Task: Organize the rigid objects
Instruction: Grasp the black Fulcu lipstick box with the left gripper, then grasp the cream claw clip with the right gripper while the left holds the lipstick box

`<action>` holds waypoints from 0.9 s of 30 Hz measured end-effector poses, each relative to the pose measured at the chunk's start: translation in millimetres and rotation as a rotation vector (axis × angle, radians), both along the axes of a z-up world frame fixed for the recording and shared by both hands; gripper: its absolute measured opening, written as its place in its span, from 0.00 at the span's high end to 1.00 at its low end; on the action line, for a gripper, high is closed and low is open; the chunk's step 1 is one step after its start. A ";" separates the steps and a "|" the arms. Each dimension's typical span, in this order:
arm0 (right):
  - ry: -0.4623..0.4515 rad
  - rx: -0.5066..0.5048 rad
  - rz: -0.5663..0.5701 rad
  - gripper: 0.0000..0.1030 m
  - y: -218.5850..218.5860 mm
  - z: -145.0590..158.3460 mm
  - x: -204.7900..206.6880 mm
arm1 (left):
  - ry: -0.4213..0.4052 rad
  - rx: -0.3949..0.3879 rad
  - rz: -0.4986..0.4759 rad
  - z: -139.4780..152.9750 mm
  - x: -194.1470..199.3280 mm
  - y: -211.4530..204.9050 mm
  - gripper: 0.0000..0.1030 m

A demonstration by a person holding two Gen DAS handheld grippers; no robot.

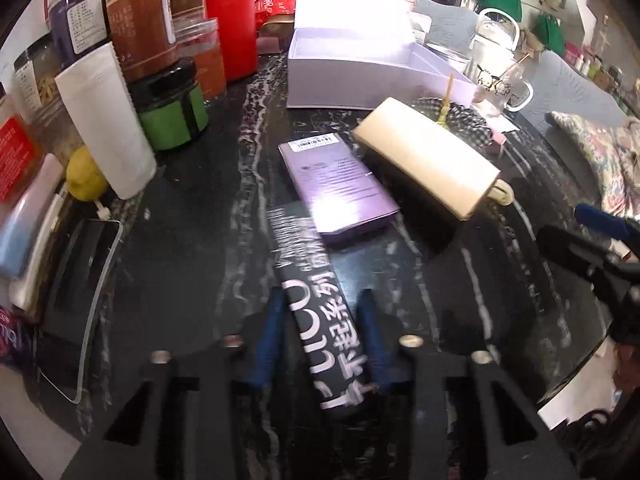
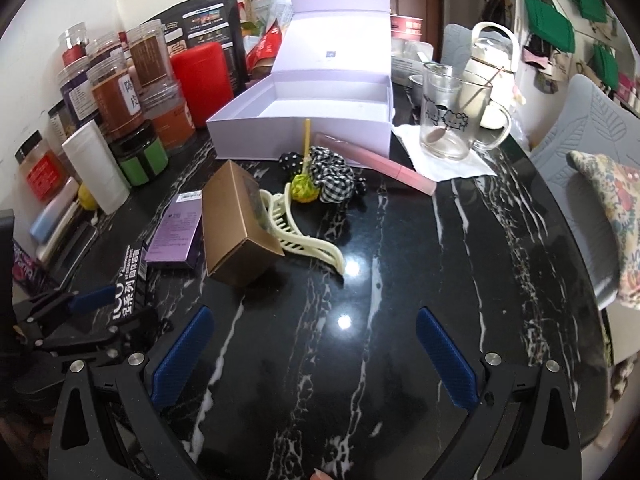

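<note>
A long black box with white lettering (image 1: pixel 316 312) lies on the black marble table (image 2: pixel 400 280), and my left gripper (image 1: pixel 320 304) is shut on it, blue pads against both long sides. Just beyond it lie a flat purple box (image 1: pixel 340 184) and a tan carton (image 1: pixel 428 160). In the right wrist view my right gripper (image 2: pixel 316 360) hangs open over bare table with nothing between its pads. The tan carton (image 2: pixel 236 224), a cream hair claw (image 2: pixel 308 240) and the purple box (image 2: pixel 174 236) lie ahead of it. The left gripper (image 2: pixel 108 304) shows at the left edge of that view.
An open lavender gift box (image 2: pixel 304 132) stands behind, with a lollipop (image 2: pixel 306 188), a checked scrunchie (image 2: pixel 332 180) and a pink slim box (image 2: pixel 376 164) before it. Jars (image 2: pixel 116 96) and a white tube (image 2: pixel 96 168) crowd the left. A glass mug (image 2: pixel 444 120) stands at the right, and a chair (image 2: pixel 580 152) beyond the edge.
</note>
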State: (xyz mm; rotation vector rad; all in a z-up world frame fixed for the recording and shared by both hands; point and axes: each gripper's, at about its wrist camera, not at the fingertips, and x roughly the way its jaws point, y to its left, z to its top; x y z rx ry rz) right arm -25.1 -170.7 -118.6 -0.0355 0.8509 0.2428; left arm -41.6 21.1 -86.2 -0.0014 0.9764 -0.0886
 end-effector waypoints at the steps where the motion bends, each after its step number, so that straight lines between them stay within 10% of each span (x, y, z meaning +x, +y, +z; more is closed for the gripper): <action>1: -0.002 0.006 0.008 0.00 1.2 0.1 1.4 | -0.008 -0.003 -0.004 0.0 -1.0 4.9 0.73; 27: -0.042 -0.056 -0.030 0.17 -0.8 -0.1 43.5 | -0.111 -0.077 0.033 23.2 21.2 31.2 0.75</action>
